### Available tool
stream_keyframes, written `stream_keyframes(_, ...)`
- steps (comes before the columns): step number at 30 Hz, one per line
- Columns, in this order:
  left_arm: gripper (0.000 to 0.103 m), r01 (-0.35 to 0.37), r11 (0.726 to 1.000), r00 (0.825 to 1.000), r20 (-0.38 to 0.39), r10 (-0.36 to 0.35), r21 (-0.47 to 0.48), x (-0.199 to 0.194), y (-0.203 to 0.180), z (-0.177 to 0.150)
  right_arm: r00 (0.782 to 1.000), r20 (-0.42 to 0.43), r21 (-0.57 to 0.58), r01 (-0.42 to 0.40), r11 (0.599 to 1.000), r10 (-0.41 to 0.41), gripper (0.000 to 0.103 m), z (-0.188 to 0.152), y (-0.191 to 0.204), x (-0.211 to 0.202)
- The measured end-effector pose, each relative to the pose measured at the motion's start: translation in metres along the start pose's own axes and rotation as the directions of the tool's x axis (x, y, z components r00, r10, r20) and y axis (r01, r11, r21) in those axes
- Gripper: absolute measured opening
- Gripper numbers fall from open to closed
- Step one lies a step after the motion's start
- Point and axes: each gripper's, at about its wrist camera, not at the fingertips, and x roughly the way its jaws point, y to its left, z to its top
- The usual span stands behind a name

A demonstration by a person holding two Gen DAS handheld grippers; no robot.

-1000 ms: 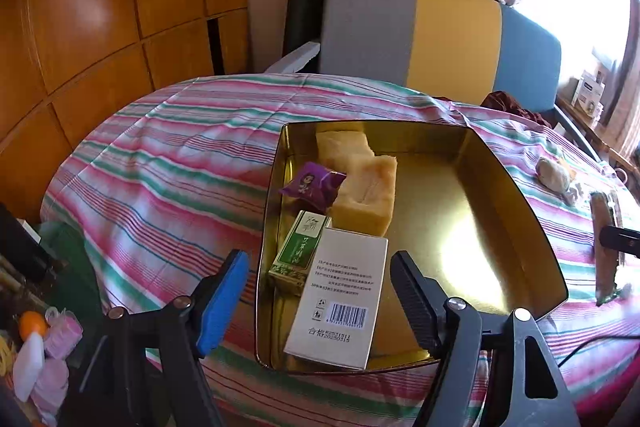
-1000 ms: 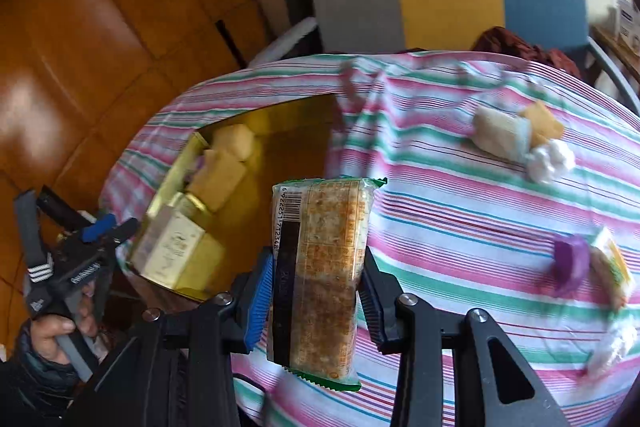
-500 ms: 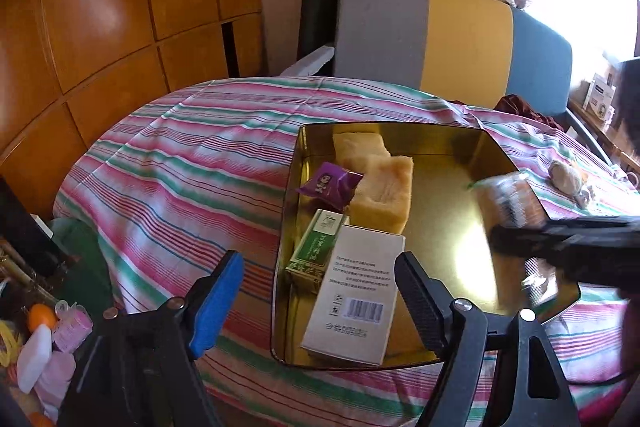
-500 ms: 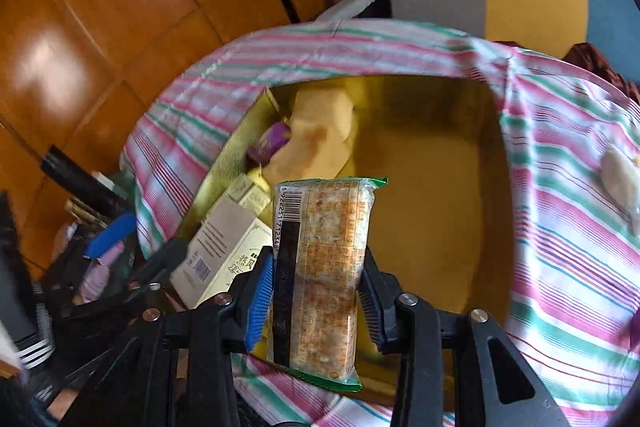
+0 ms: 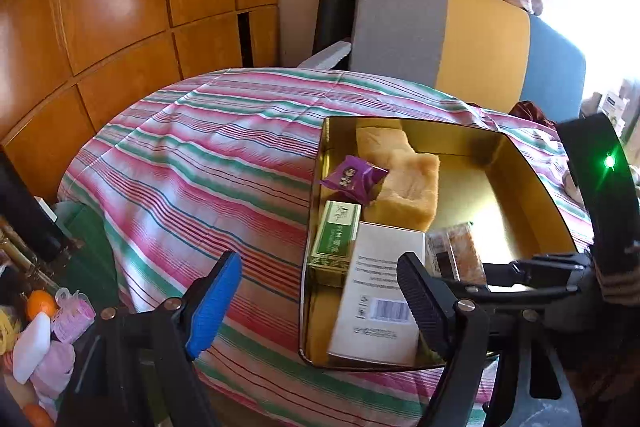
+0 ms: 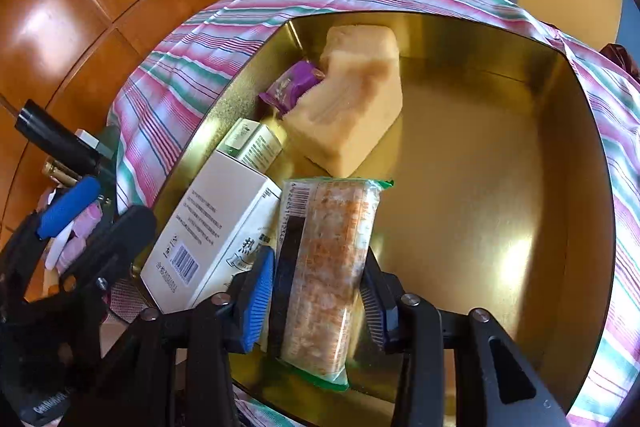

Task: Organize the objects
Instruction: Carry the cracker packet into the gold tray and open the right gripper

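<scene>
A gold metal tin [image 5: 516, 171] [image 6: 500, 147] sits on the striped tablecloth. Inside lie a white box [image 5: 376, 299] [image 6: 212, 227], a green box [image 5: 334, 239] [image 6: 252, 143], a purple packet [image 5: 354, 177] [image 6: 292, 87] and a yellow bread block [image 5: 404, 179] [image 6: 356, 99]. My right gripper [image 6: 318, 291] is shut on a cracker pack [image 6: 324, 275] and holds it low inside the tin beside the white box; the pack also shows in the left wrist view [image 5: 452, 255]. My left gripper [image 5: 320, 299] is open and empty at the tin's near left edge.
A grey, yellow and blue chair [image 5: 460, 35] stands behind the table. Wooden panels [image 5: 100, 7] are on the left. Small clutter, with an orange [image 5: 40, 303] and pink items, lies below the table's left edge.
My right gripper has carried the cracker pack from over the cloth into the tin and lowered it beside the white box. My left gripper has drifted slightly left.
</scene>
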Motion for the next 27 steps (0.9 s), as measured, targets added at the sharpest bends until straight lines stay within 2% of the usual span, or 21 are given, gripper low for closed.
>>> stream_keyframes(2,0.082,-0.003,1.000,1.000,0.001,0.003,-0.004,0.000,0.001,0.000,1.000,0.011,0.002,0.003,1.000,-0.003,0.047,-0.002,-0.001,-0.003)
stream_keyframes(9,0.082,-0.010,1.000,1.000,0.009,0.010,-0.001,-0.003,0.000,-0.001,0.994,0.086,0.001,0.060,0.998,-0.060,0.048,-0.006,-0.001,-0.022)
stream_keyframes(17,0.082,-0.017,1.000,1.000,0.008,0.017,0.003,-0.007,-0.002,-0.003,0.974,0.166,-0.018,0.158,0.987,-0.153,0.049,-0.010,0.004,-0.043)
stream_keyframes(27,0.082,-0.017,1.000,1.000,0.007,0.017,-0.005,-0.007,0.000,-0.004,0.921,0.268,-0.012,0.298,0.955,-0.284,0.051,-0.018,0.007,-0.074)
